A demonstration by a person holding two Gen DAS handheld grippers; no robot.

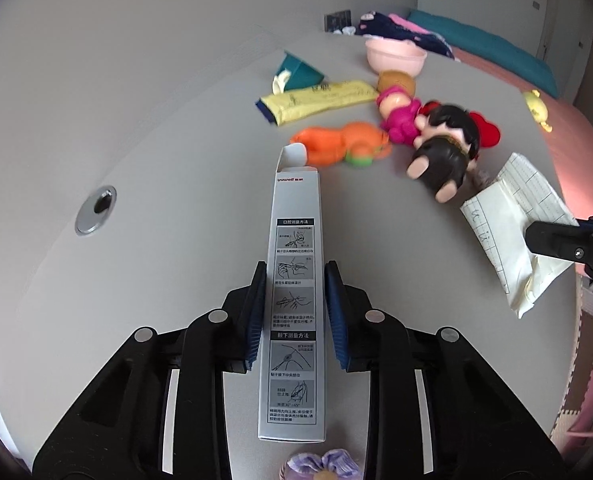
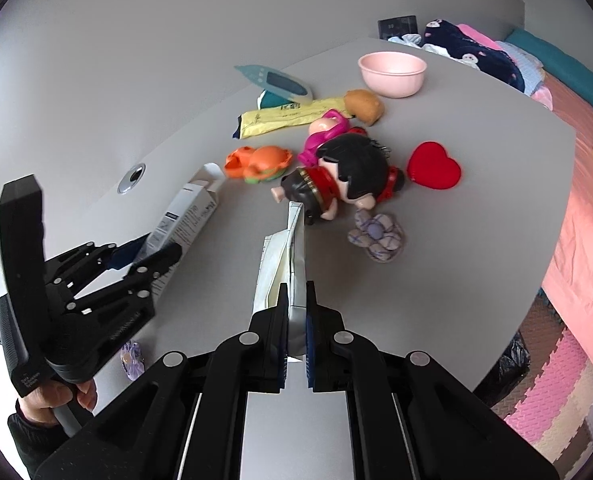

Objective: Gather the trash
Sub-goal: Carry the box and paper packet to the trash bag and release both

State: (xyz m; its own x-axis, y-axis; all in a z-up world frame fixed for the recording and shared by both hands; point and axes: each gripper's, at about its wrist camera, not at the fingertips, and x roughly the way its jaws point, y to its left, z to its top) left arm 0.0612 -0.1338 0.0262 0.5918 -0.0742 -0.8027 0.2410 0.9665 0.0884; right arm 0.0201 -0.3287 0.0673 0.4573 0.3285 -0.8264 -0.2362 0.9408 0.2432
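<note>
A long grey-white carton [image 1: 294,280] printed with instruction drawings lies lengthwise between my left gripper's [image 1: 295,270] blue pads, which press on both of its long sides. From the right wrist view the carton [image 2: 188,216] slants up off the grey table [image 2: 476,240] in the left gripper [image 2: 160,246]. My right gripper [image 2: 296,288] is shut on a folded white sheet of lined paper [image 2: 284,264] that stands on edge. The left wrist view has that paper [image 1: 512,232] at the right, with the right gripper [image 1: 536,236] on it.
Toys lie beyond: an orange toy [image 1: 344,144], a black-haired doll [image 2: 348,172], a red heart [image 2: 434,166], a purple fabric flower [image 2: 376,236]. Farther back are a yellow packet [image 1: 320,100], a teal wrapper [image 1: 300,72] and a pink bowl [image 2: 392,74]. A cable hole [image 1: 96,210] sits left.
</note>
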